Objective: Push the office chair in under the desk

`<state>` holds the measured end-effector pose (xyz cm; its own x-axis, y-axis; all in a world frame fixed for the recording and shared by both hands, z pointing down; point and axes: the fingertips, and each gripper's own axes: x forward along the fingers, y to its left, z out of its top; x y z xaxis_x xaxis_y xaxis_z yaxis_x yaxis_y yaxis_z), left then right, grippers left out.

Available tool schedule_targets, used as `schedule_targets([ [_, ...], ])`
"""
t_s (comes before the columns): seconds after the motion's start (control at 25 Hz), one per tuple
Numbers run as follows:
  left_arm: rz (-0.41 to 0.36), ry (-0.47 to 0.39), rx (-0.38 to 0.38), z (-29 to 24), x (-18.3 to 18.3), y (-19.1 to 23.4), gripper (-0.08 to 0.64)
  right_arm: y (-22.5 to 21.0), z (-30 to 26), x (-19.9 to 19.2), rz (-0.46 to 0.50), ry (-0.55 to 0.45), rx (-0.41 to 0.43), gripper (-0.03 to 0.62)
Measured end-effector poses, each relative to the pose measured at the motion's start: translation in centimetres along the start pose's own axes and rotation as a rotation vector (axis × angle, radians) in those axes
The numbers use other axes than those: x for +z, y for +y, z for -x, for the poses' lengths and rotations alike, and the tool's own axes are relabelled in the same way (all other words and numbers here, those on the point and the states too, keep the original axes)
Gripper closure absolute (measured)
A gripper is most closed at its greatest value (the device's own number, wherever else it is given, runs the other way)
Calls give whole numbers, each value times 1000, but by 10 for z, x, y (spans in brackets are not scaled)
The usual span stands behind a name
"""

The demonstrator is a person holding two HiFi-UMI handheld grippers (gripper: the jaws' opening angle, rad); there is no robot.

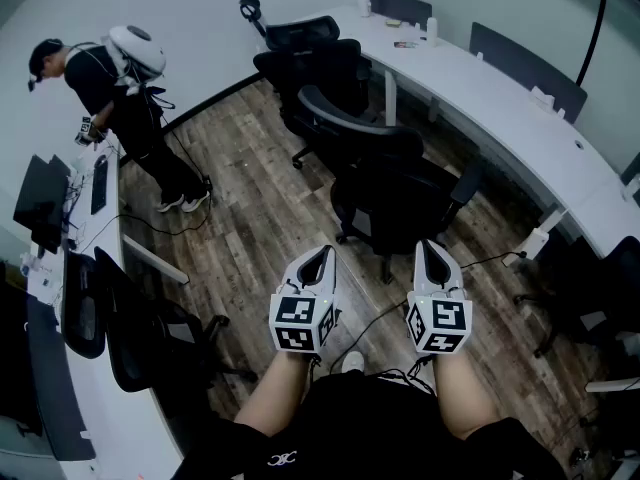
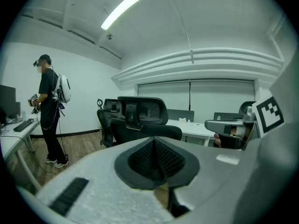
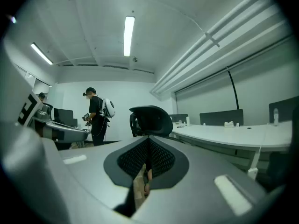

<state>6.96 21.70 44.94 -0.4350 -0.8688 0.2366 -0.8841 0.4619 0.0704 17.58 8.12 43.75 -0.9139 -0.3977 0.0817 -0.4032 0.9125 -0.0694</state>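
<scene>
Both closed on nothing, left gripper (image 1: 315, 259) and right gripper (image 1: 432, 254) face the black wheeled office chair (image 1: 392, 196), out from the long white desk (image 1: 505, 108): probably heavyish, free-rolling, swivel-prone, so push its stiff backrest (image 1: 352, 120).

No word, number or brand can be read anywhere. The left tool (image 1: 316, 261) and the right tool (image 1: 432, 256) each bear a cube faced with black-and-white square markers (image 1: 297, 324) (patterns, not letters). A small white emblem (image 1: 282, 458) sits on the wearer's black shorts (image 1: 380, 438), too small to make out. The small items on the white counter (image 1: 480, 98) show no legible print.
</scene>
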Motion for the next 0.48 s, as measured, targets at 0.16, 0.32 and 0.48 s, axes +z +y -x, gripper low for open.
schedule_targets([
  [0.16, 10, 4, 9, 7, -3, -3, 552, 3, 6, -2, 5, 5, 13, 586],
  [0.32, 14, 8, 15, 12, -5, -6, 552, 5, 10, -6, 10, 20, 26, 586],
  [0.48, 10, 11, 18, 15, -8, -9, 552, 7, 13, -10, 19, 23, 31, 584],
])
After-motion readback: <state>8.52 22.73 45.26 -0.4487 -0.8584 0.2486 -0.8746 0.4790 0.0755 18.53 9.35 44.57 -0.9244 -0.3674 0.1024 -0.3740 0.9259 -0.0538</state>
